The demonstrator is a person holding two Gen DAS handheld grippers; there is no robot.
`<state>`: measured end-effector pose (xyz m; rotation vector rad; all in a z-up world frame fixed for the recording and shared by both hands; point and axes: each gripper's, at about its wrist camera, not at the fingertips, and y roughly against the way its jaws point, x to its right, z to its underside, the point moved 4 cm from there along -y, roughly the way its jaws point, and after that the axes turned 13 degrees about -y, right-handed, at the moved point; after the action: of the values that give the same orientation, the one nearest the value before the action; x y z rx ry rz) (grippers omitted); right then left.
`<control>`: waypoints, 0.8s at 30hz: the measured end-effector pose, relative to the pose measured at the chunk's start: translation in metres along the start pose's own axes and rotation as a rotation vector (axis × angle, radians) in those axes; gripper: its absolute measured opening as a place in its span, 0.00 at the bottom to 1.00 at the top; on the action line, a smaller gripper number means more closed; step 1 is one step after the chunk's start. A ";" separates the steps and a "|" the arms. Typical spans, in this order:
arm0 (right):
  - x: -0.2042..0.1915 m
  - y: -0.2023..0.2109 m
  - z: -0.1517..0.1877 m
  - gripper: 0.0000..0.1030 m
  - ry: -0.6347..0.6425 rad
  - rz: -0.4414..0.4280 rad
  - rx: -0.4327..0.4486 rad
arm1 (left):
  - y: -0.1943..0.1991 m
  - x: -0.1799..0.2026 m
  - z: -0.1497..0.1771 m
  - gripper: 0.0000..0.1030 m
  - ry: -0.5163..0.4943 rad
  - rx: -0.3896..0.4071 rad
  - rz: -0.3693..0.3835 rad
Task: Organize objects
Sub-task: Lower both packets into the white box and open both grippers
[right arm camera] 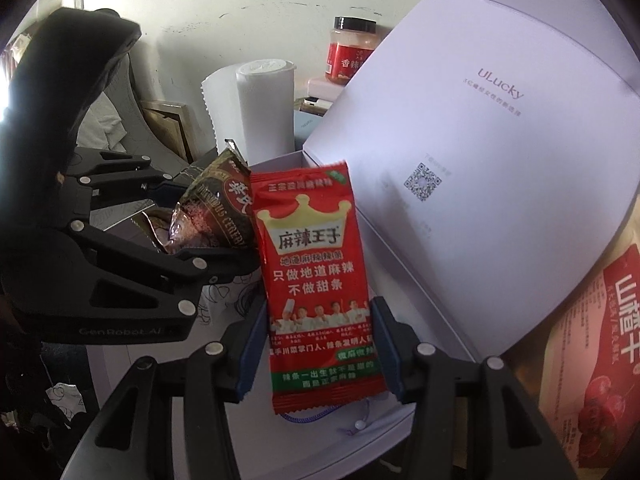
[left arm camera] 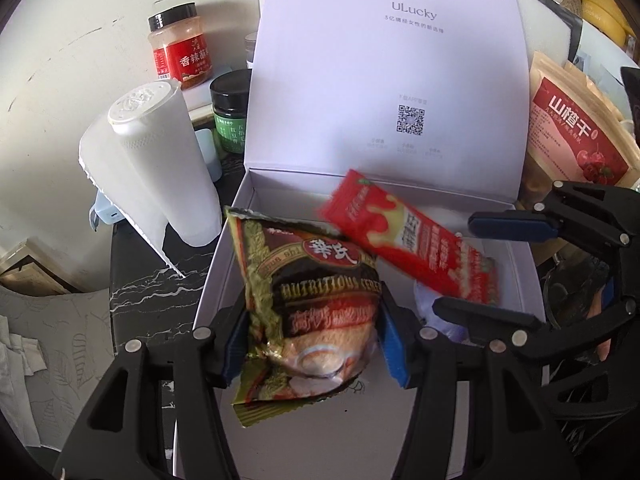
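My left gripper (left arm camera: 312,344) is shut on a green and brown cereal packet (left arm camera: 308,292) and holds it over the open white box (left arm camera: 224,264). My right gripper (right arm camera: 316,348) is shut on a red spicy snack packet (right arm camera: 316,276) above the same box (right arm camera: 404,412). In the left wrist view the red packet (left arm camera: 412,240) hangs over the box's right half, held by the right gripper (left arm camera: 480,264). In the right wrist view the cereal packet (right arm camera: 216,212) sits in the left gripper (right arm camera: 208,228). The box lid (left arm camera: 380,80) stands open at the back.
A paper towel roll (left arm camera: 168,168) stands left of the box. A red-labelled spice jar (left arm camera: 178,48) and a green jar (left arm camera: 230,116) are behind it. A hawthorn snack pouch (left arm camera: 572,128) leans at the right. A small purple cord item (right arm camera: 320,416) lies in the box.
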<state>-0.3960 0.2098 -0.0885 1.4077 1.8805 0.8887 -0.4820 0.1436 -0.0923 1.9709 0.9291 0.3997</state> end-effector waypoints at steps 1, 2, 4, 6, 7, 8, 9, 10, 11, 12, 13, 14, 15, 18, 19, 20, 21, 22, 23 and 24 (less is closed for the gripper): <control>0.000 0.001 0.000 0.55 -0.001 0.007 0.005 | 0.001 -0.001 0.000 0.52 0.006 -0.001 0.001; 0.000 0.003 -0.001 0.57 -0.002 0.012 0.010 | 0.001 -0.002 0.000 0.52 0.014 -0.002 0.002; 0.002 0.005 -0.002 0.63 -0.010 0.021 0.014 | 0.003 -0.002 0.000 0.54 0.022 -0.005 0.006; 0.004 0.006 -0.003 0.64 -0.019 0.033 0.015 | 0.005 -0.001 0.001 0.54 0.021 -0.011 0.008; 0.004 0.007 -0.003 0.64 -0.024 0.035 0.016 | 0.006 -0.001 0.002 0.54 0.020 -0.016 0.004; 0.005 0.008 -0.004 0.64 -0.028 0.035 0.016 | 0.008 0.000 0.002 0.54 0.020 -0.020 0.000; 0.006 0.008 -0.006 0.64 -0.031 0.035 0.017 | 0.009 0.000 0.003 0.54 0.022 -0.023 -0.005; 0.006 0.010 -0.006 0.64 -0.033 0.034 0.021 | 0.012 0.000 0.004 0.55 0.024 -0.025 -0.008; 0.007 0.012 -0.006 0.64 -0.036 0.036 0.024 | 0.014 0.000 0.004 0.55 0.027 -0.026 -0.011; 0.007 0.015 -0.007 0.64 -0.037 0.038 0.027 | 0.017 0.000 0.005 0.55 0.029 -0.027 -0.014; 0.007 0.017 -0.008 0.64 -0.038 0.039 0.031 | 0.019 0.000 0.005 0.55 0.031 -0.027 -0.017; 0.007 0.018 -0.009 0.64 -0.038 0.041 0.033 | 0.021 0.000 0.005 0.55 0.031 -0.026 -0.021; 0.007 0.021 -0.009 0.64 -0.038 0.043 0.037 | 0.025 0.000 0.005 0.56 0.031 -0.024 -0.025; 0.007 0.030 -0.010 0.64 -0.040 0.047 0.049 | 0.037 0.001 0.003 0.64 0.030 -0.004 -0.046; 0.007 0.034 -0.010 0.64 -0.040 0.047 0.053 | 0.042 0.001 0.002 0.69 0.028 0.007 -0.055; 0.006 0.037 -0.011 0.64 -0.042 0.049 0.057 | 0.047 0.002 0.000 0.71 0.026 0.017 -0.061; 0.006 0.040 -0.011 0.64 -0.043 0.050 0.061 | 0.052 0.002 -0.001 0.73 0.024 0.026 -0.071; 0.006 0.045 -0.011 0.64 -0.044 0.053 0.067 | 0.056 0.002 -0.002 0.73 0.022 0.031 -0.077; 0.006 0.048 -0.012 0.64 -0.046 0.055 0.072 | 0.059 0.002 -0.004 0.73 0.020 0.035 -0.083; 0.006 0.053 -0.012 0.64 -0.048 0.058 0.080 | 0.064 0.002 -0.003 0.73 0.020 0.039 -0.086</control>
<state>-0.3785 0.2247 -0.0394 1.5246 1.8665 0.8083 -0.4538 0.1269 -0.0376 1.9574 1.0368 0.3553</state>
